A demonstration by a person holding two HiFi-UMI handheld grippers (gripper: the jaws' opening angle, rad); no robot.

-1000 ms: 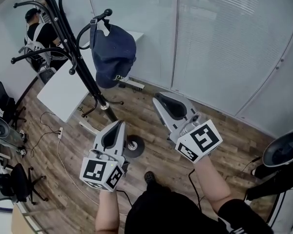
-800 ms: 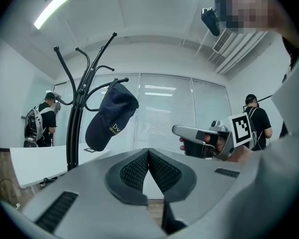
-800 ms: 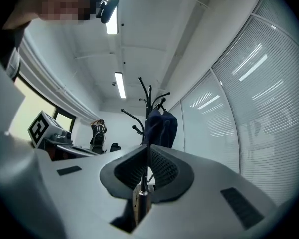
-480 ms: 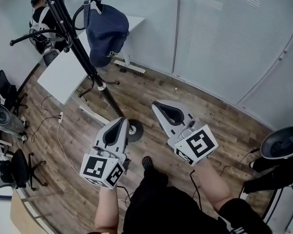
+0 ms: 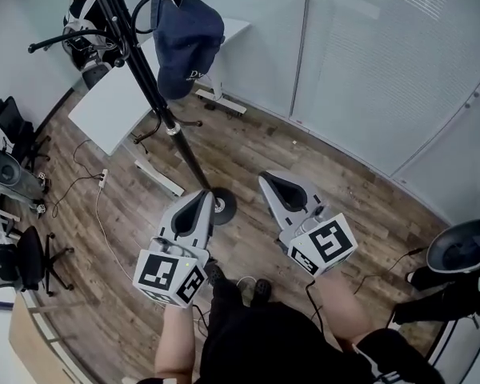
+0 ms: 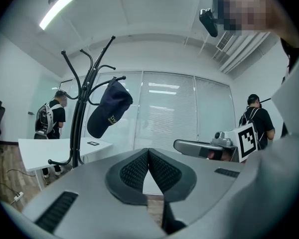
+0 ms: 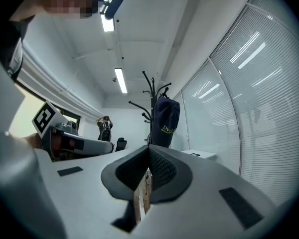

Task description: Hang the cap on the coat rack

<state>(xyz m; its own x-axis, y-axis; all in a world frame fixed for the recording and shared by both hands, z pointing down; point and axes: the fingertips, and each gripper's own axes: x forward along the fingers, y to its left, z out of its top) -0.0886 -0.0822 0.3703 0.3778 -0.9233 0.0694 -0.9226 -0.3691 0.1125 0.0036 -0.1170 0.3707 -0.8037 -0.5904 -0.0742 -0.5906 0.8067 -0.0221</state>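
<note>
A navy cap (image 5: 188,42) hangs by its back strap from a hook of the black coat rack (image 5: 148,74), whose round base (image 5: 222,205) stands on the wood floor. Both grippers are held low, well apart from the cap. My left gripper (image 5: 200,202) is over the rack's base, its jaws shut and empty. My right gripper (image 5: 272,184) is beside it, jaws also pressed together with nothing in them. The cap (image 6: 108,108) shows on the rack (image 6: 79,123) up and to the left in the left gripper view. Straight ahead in the right gripper view is the cap (image 7: 165,119).
A white desk (image 5: 112,110) stands behind the rack. Black office chairs (image 5: 12,122) and floor cables lie at the left. A person (image 5: 84,22) stands at the far left. A glass wall with blinds (image 5: 368,70) curves round the right. A dark chair (image 5: 460,246) is at the right edge.
Both grippers have drawn back and down from the rack, which now stands farther off. The cap stays hanging on its hook, and the jaws stay shut.
</note>
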